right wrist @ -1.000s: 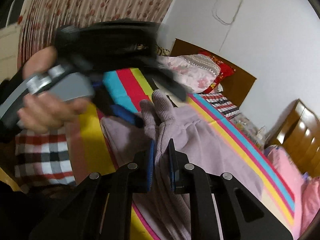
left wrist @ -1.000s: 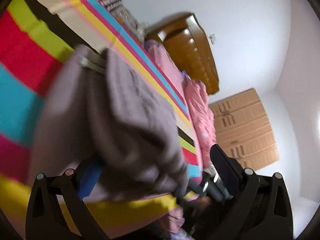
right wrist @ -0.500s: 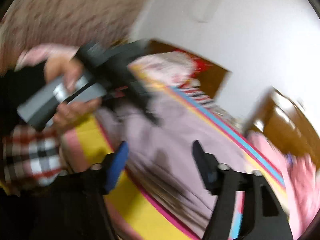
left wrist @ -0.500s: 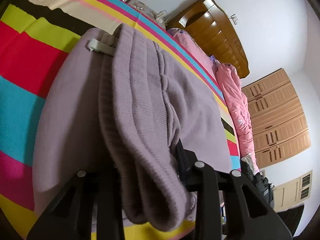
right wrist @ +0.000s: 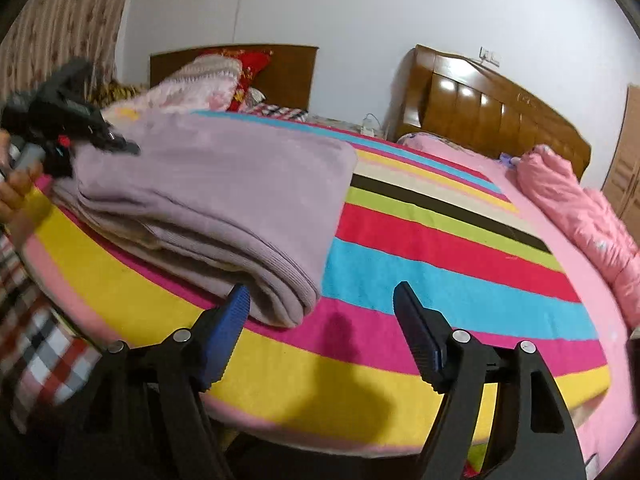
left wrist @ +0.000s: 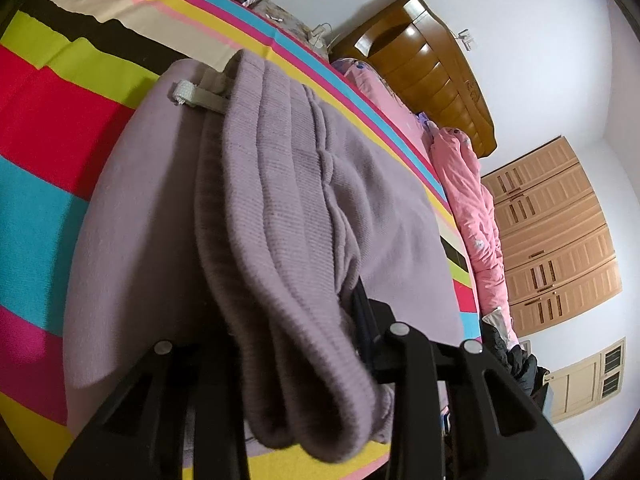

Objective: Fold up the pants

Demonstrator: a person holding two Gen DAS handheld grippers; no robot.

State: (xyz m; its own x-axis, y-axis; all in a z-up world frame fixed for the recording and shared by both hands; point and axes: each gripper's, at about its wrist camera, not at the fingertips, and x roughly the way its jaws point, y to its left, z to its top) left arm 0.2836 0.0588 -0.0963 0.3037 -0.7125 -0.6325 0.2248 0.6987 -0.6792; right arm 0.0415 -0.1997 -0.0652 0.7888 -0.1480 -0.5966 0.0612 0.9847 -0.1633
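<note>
The lilac pants (left wrist: 280, 200) lie folded on a striped blanket (right wrist: 440, 248). My left gripper (left wrist: 288, 320) is shut on a thick ribbed fold of them, which bulges over its fingers and hides the left pad. In the right wrist view the same gripper (right wrist: 92, 136) bites the far left edge of the pants (right wrist: 216, 184), held by a hand (right wrist: 16, 192). My right gripper (right wrist: 320, 292) hovers low at the near right corner of the pile. Its jaws are closing but stand wide, and the blue left pad (right wrist: 236, 312) is beside the folded edge without pressing it.
A pink jacket (right wrist: 580, 208) lies along the blanket's right side. Wooden headboards (right wrist: 500, 108) and piled bedding (right wrist: 208, 80) stand at the back. A wardrobe (left wrist: 556, 232) lines the far wall. Checked cloth (right wrist: 44, 360) hangs below the bed's near left edge.
My left gripper went from wide open to shut on the pants fold, then stayed still. My right gripper let go of the cloth, opened, and swung right and down to the pile's corner.
</note>
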